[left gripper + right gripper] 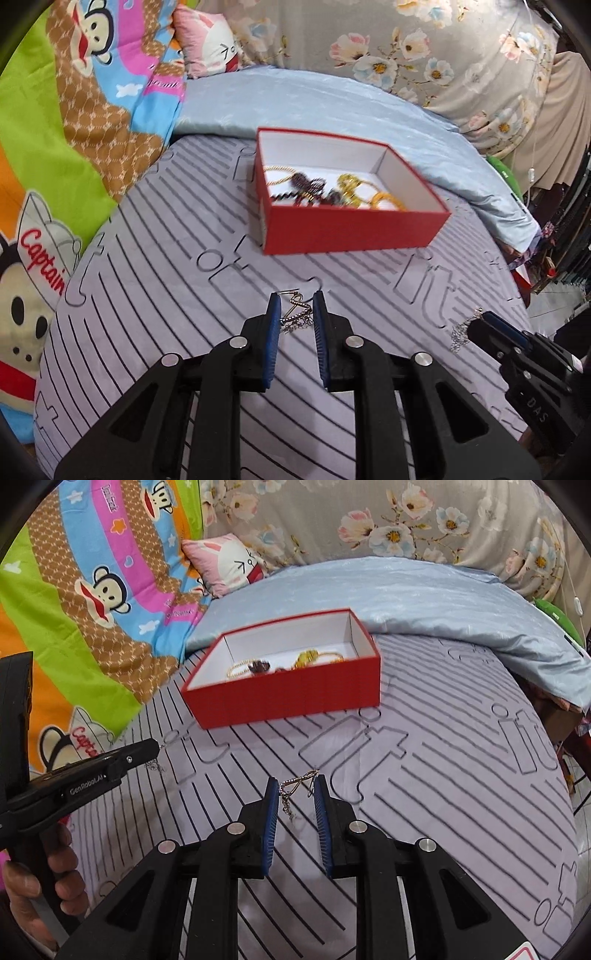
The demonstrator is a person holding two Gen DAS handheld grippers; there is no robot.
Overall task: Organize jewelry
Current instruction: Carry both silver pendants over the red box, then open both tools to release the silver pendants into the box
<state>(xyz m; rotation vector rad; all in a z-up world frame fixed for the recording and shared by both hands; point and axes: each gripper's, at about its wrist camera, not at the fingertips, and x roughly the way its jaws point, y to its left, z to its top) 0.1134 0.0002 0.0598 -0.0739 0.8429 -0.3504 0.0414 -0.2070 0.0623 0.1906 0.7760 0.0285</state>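
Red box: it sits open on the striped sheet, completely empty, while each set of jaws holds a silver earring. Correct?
Not quite. The red box is not empty: the left wrist view shows gold chains and dark beads inside. The rest stands: it sits open on the striped sheet, and each set of jaws holds a silver earring.

Two fisheye views, each mounted just behind a tool and looking forward along its fingers, tilted down at the bed.

Left wrist view: left tool (297, 301) close at bottom centre, striped bed sheet (155, 295) beyond it, red box (347, 225) near mid-frame, slightly right of centre. Right tool (480, 321) visible at the lower right edge.

Right wrist view: right tool (297, 782) at bottom centre, same red box (288, 698) mid-frame, slightly left. Left tool (153, 749) entering from the left edge, a hand (40, 878) gripping its handle.

Shared between both: box, striped sheet (443, 775), blue quilt (314, 99), cartoon blanket (92, 92), floral fabric (443, 48) behind.
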